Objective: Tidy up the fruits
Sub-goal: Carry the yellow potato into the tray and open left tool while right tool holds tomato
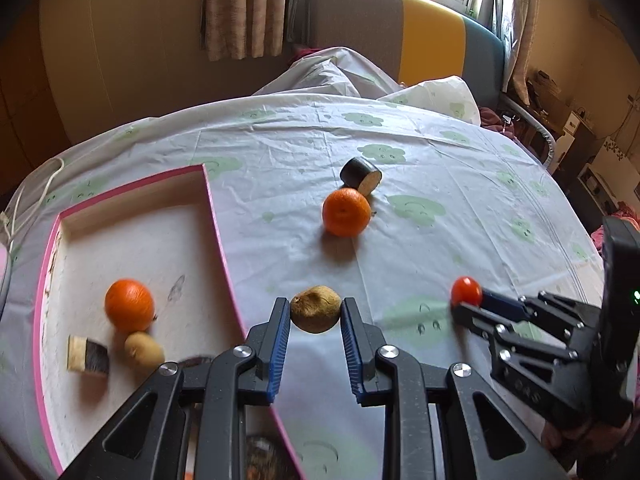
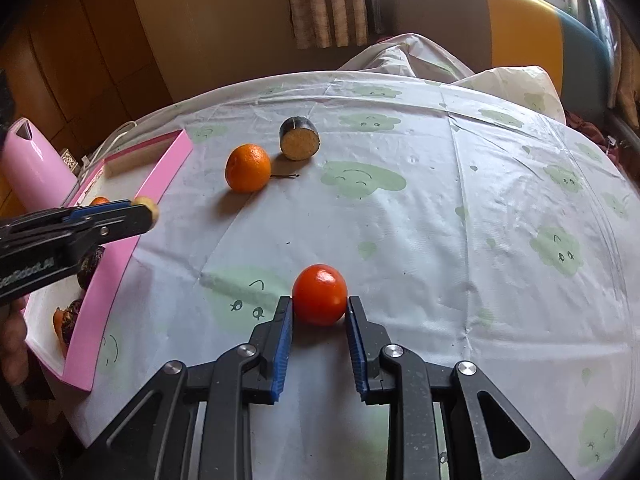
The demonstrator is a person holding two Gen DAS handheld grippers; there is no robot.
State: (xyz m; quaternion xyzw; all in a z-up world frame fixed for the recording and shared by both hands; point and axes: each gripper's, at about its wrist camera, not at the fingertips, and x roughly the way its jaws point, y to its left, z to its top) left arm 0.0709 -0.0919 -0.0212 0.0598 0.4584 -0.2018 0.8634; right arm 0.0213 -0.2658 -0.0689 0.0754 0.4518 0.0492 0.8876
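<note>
My left gripper (image 1: 315, 308) is shut on a brown kiwi (image 1: 316, 314), held just right of the pink tray's rim (image 1: 218, 224). In the tray lie an orange (image 1: 129, 309), a small kiwi (image 1: 143, 350) and a cut eggplant piece (image 1: 88, 354). My right gripper (image 2: 319, 304) is shut on a red tomato (image 2: 319, 294) low over the tablecloth. It shows at the right of the left wrist view too, right gripper (image 1: 464, 306) with the tomato (image 1: 466, 291). On the cloth farther off lie an orange (image 2: 248, 168) and an eggplant piece (image 2: 300, 138).
The round table wears a pale cloth with green cloud prints (image 2: 440, 220). A pink jug (image 2: 32, 168) stands beyond the tray's left side. A white cord (image 1: 32, 196) lies at the table's left edge. A padded headboard (image 1: 400, 32) and curtains are behind.
</note>
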